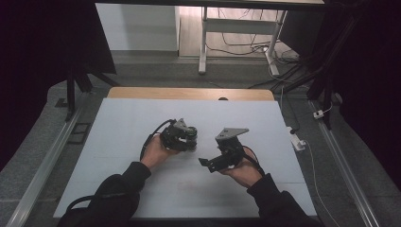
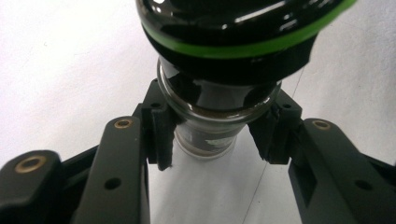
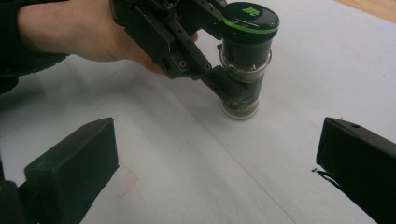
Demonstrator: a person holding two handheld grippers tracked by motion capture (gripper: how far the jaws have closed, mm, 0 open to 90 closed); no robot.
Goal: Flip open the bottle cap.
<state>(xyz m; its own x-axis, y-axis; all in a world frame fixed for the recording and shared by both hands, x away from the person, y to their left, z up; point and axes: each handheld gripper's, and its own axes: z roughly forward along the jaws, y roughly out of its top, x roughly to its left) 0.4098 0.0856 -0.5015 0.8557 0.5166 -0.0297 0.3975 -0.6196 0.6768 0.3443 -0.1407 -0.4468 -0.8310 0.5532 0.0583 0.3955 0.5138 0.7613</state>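
Jar (image 3: 243,65) standing on the white surface (image 1: 142,189), gripped by the left tongs (image 2: 212,133).

White surface spans the whole scene; the person's left hand (image 3: 79,32) holds the left tongs closed around the glass body of the jar, below its black lid with a green ring (image 3: 249,18). Right tongs (image 3: 215,172) hang spread wide, near the jar but apart from it, holding nothing.
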